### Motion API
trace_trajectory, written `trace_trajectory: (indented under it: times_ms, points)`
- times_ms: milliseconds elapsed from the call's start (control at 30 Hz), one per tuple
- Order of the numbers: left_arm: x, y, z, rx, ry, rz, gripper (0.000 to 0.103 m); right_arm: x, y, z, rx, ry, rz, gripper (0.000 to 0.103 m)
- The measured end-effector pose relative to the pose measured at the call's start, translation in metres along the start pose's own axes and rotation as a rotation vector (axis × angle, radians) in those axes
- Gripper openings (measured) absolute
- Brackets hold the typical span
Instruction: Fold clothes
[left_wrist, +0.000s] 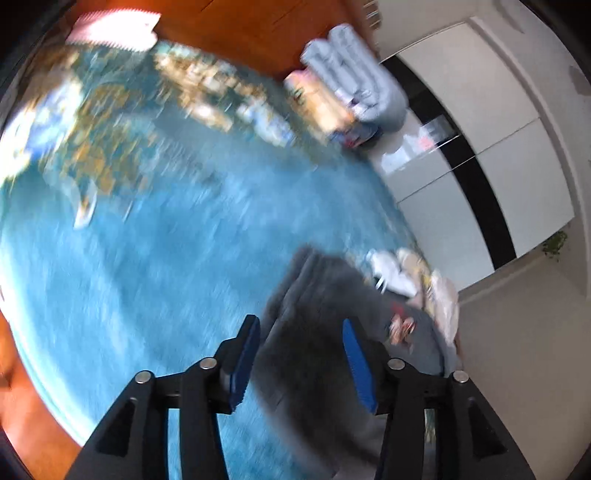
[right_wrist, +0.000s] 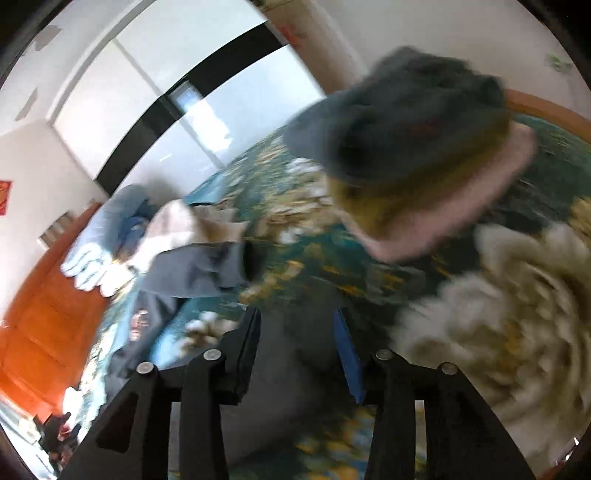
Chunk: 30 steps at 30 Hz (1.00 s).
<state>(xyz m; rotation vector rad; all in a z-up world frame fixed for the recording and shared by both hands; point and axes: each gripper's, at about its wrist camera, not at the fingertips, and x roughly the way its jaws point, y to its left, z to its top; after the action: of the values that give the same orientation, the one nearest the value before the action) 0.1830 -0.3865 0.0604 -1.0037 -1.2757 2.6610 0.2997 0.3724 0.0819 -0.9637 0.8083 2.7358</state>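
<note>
Motion blur softens both views. In the left wrist view a grey garment (left_wrist: 321, 291) with a red print lies on the blue patterned bedspread (left_wrist: 147, 277). My left gripper (left_wrist: 301, 332) is open just above it, and the cloth runs between the blue pads (left_wrist: 245, 354). In the right wrist view the grey garment (right_wrist: 192, 269) stretches left across the bed, one sleeve bent. My right gripper (right_wrist: 297, 325) is open, with grey cloth (right_wrist: 288, 387) lying between its fingers; I cannot tell whether they touch it.
A heap of grey, mustard and pink clothes (right_wrist: 424, 147) sits at the upper right. Pale clothes (left_wrist: 417, 277) lie by the bed edge. Rolled blue-white bedding (left_wrist: 351, 77) rests against the orange headboard (left_wrist: 258, 29). White wardrobes (left_wrist: 480, 129) stand beyond.
</note>
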Motion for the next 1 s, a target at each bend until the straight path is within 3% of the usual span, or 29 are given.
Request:
trace_trajectory:
  times_ms: [133,200,333,533,567,600,667,767,1000]
  points:
    - [0.053,-0.038,0.021,0.094,0.055,0.061,0.061,0.041,0.053,0.034,-0.172,0.06,0.026,0.061]
    - [0.086,-0.048,0.028,0.112,0.094,0.112,0.061,0.081,0.089,0.035,-0.276,0.128,0.03,0.067]
    - [0.139,-0.051,0.03,0.088,0.146,0.19,0.061,0.106,0.101,0.042,-0.336,0.141,-0.034,0.067]
    - [0.143,-0.047,0.021,0.087,0.182,0.171,0.061,0.141,0.117,0.054,-0.422,0.159,-0.132,0.066]
    - [0.142,-0.047,0.019,0.092,0.184,0.171,0.061,0.147,0.12,0.055,-0.436,0.162,-0.148,0.052]
    - [0.141,-0.046,0.019,0.096,0.185,0.169,0.061,0.153,0.122,0.057,-0.45,0.165,-0.165,0.03]
    - [0.138,-0.044,0.019,0.101,0.187,0.163,0.061,0.165,0.128,0.061,-0.479,0.17,-0.198,0.011]
    - [0.132,-0.043,0.024,0.1,0.197,0.143,0.061,0.183,0.136,0.067,-0.521,0.179,-0.247,0.006]
    - [0.12,-0.062,0.038,0.102,0.184,0.08,0.061,0.082,0.152,0.145,-0.597,0.127,-0.161,0.006]
